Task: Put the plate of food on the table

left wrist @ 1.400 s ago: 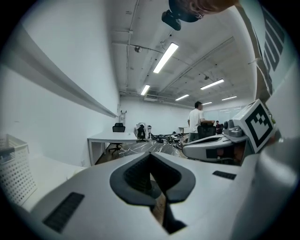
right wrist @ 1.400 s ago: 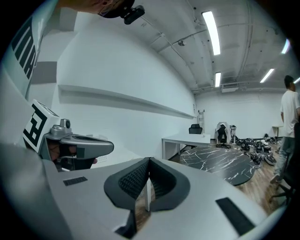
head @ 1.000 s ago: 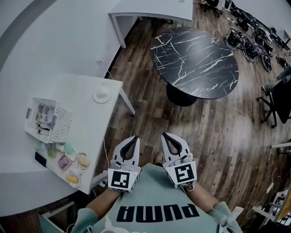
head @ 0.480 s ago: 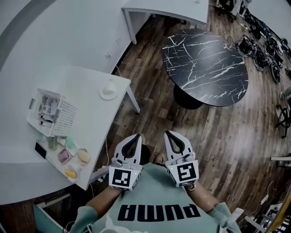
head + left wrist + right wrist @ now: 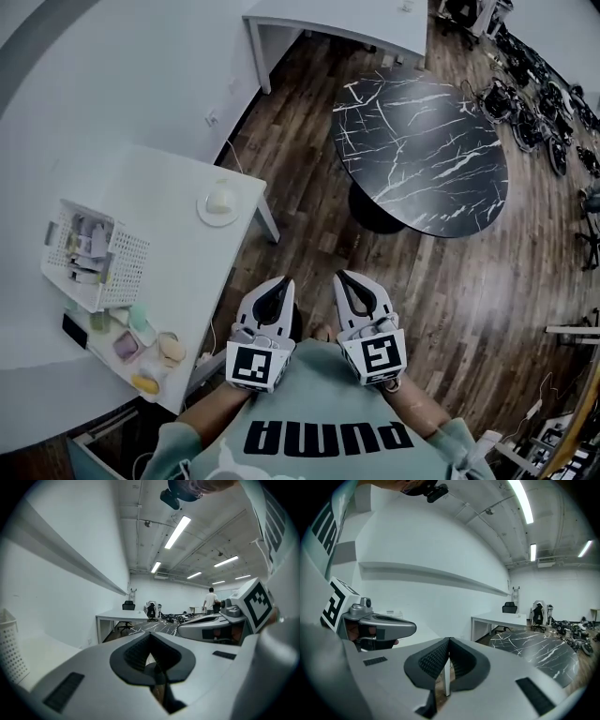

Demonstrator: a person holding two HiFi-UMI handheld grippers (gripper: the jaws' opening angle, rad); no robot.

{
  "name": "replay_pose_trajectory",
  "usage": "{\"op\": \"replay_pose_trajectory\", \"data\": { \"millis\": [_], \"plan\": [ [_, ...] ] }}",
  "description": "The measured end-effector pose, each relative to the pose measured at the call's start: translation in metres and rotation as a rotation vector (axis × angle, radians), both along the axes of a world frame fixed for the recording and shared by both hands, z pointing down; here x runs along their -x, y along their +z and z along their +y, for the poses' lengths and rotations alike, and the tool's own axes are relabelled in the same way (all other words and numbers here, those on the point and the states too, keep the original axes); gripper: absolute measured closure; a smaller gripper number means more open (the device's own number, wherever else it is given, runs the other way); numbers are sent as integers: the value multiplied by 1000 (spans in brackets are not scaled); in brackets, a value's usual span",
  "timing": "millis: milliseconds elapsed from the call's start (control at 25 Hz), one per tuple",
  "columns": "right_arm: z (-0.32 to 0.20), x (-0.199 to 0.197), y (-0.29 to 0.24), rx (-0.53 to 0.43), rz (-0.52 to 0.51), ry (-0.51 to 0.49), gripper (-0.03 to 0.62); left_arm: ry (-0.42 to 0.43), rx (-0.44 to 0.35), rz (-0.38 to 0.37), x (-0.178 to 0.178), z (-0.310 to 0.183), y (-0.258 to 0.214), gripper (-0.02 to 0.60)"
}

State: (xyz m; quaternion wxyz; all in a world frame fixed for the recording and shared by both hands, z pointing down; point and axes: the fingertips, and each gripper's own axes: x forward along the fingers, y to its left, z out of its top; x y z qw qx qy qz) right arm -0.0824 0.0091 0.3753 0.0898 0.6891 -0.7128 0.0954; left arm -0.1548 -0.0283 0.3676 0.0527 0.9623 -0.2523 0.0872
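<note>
Round white plate carrying a pale lump of food [image 5: 218, 203] sits near the corner of the white worktop [image 5: 169, 234], well apart from both grippers. Left gripper [image 5: 277, 284] and right gripper [image 5: 343, 278], side by side at the person's chest, are clenched on nothing.

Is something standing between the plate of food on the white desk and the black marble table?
Nothing visible does. Between the plate of food and the black marble table lies only bare wooden floor.
</note>
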Motion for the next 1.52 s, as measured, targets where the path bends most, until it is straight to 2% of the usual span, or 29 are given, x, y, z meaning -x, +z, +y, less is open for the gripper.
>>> {"op": "replay_pose_trajectory", "data": {
  "millis": [320, 640, 840, 1040, 1520],
  "plan": [
    [-71, 5, 14, 46, -10, -47, 586, -29, 46, -7, 1, -69, 14, 575],
    [-141, 17, 23, 75, -6, -118, 586, -99, 75, -15, 15, -130, 28, 575],
    [-171, 22, 26, 87, 4, -155, 586, -128, 100, -26, 20, -156, 29, 575],
    [-200, 25, 24, 97, 17, -175, 586, -167, 100, 16, 25, -185, 26, 575],
    [-259, 42, 35, 146, 31, -192, 586, -218, 161, 35, 57, -247, 39, 575]
  ]
}}
